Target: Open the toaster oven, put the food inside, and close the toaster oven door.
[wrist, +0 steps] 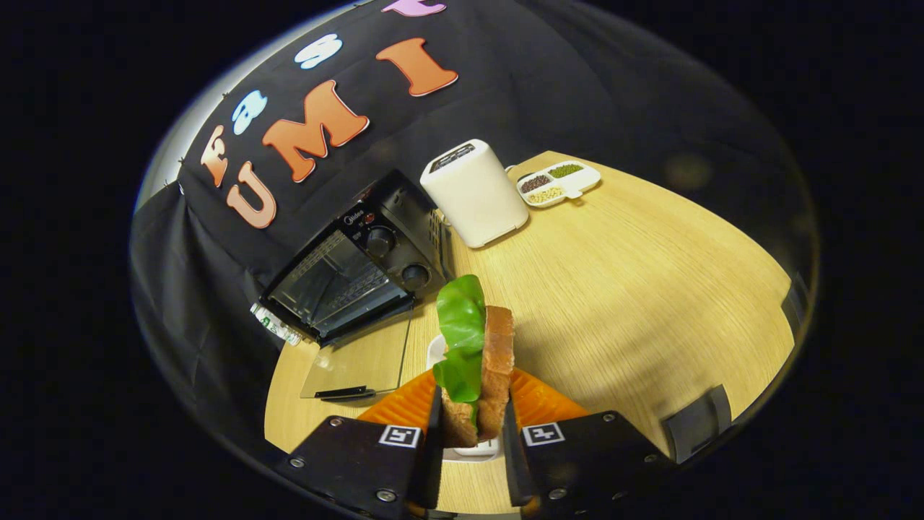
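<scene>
Sandwich (480,375) clamped upright in the claw (473,433) — both fingers press its bread sides, green lettuce sticking up. It hangs above a white plate (435,350) on the surface (635,289). Beyond, toaster oven (361,260) at the surface's back edge — door (357,365) dropped flat. White toaster (474,191) and sectioned tray (559,182) sit further along.

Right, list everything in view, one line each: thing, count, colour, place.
toaster oven: one, black, door lowered open onto the table, ahead of the fingers
sandwich: one, brown bread with green lettuce, upright between the fingers
toaster: one, white, beside the toaster oven
divided dish: one, white, holding dark, green and pale grains, beyond the toaster
plate: one, white, behind the sandwich
table: one, light wood
gripper: one, fingers pressing both sides of the sandwich
</scene>
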Demonstrator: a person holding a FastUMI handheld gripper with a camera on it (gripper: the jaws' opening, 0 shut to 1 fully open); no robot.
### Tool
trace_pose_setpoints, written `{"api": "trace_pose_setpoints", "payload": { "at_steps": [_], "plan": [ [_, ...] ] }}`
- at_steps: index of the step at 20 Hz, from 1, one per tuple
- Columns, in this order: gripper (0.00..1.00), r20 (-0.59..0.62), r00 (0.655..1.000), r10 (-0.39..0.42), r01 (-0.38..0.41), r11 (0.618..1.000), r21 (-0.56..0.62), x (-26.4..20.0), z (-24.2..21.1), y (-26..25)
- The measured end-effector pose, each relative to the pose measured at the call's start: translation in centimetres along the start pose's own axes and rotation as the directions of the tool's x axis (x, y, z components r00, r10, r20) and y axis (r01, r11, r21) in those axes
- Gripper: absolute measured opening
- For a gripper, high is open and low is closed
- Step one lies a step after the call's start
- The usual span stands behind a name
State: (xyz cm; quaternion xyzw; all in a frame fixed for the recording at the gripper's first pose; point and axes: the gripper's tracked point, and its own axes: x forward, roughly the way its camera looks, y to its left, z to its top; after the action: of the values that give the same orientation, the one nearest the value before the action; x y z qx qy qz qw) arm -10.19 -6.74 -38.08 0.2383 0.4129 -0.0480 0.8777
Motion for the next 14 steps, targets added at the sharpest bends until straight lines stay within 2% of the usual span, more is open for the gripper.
{"api": "trace_pose_setpoints", "payload": {
  "at_steps": [3,6,14],
  "plan": [
    [0.35,0.045,0.998,-0.039,0.041,0.998,-0.039,-0.5,1.0,0.7],
    [0.35,0.11,0.993,-0.037,0.042,0.998,-0.042,-1.5,2.9,2.2],
    [0.35,0.2,0.978,0.059,-0.062,0.998,0.007,-1.6,5.5,8.2]
  ]
}}
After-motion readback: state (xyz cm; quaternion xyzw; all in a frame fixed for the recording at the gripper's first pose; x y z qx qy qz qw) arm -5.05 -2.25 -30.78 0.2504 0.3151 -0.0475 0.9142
